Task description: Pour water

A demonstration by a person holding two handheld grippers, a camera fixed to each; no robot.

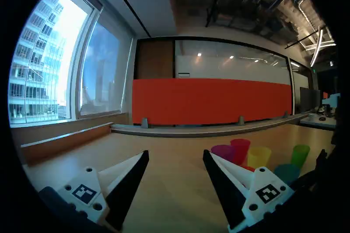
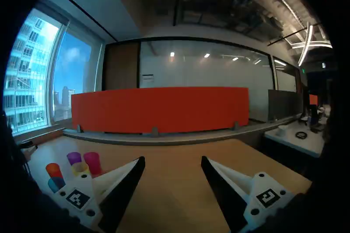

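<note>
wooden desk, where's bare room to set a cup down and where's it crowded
Bare: the light wooden desk between the open left claw and the long orange divider panel, leftward to the window-side wooden ledge. Crowded: the cluster of coloured plastic cups right of that claw.

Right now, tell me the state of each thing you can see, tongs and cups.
Left tongs, open, holding nothing.
Right tongs, open, holding nothing.
Purple cup, upright.
Pink cup, upright.
Yellow cup, upright.
Green cup, upright.
Blue cup, upright, contents unclear.
</note>
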